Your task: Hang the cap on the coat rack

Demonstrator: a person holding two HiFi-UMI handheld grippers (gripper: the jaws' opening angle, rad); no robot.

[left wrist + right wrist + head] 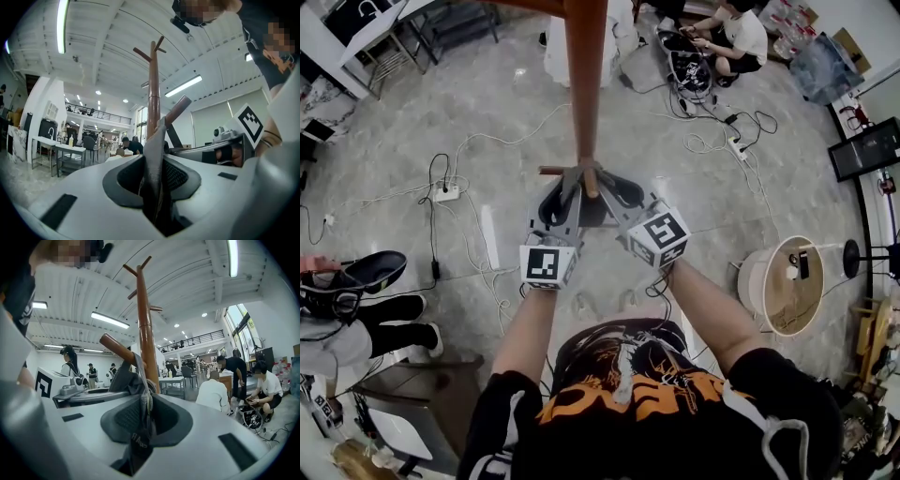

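Observation:
The brown wooden coat rack pole (584,84) rises right in front of me, with a short peg (551,171) at gripper height. A dark grey cap (592,208) hangs between both grippers against the pole. In the left gripper view the cap's fabric (153,159) stands between the jaws of my left gripper (154,180), with a slim dark gap beside it, under a slanted peg (178,110). My right gripper (143,416) is shut on a fold of the cap (125,377), just below another peg (117,348). In the head view, the left gripper (570,194) and right gripper (614,194) flank the pole.
Cables and a power strip (445,194) trail over the grey floor. A round white drum (780,284) stands at the right. A person sits at the back (739,37), another's legs show at the left (389,323). Tables and people fill the background (229,394).

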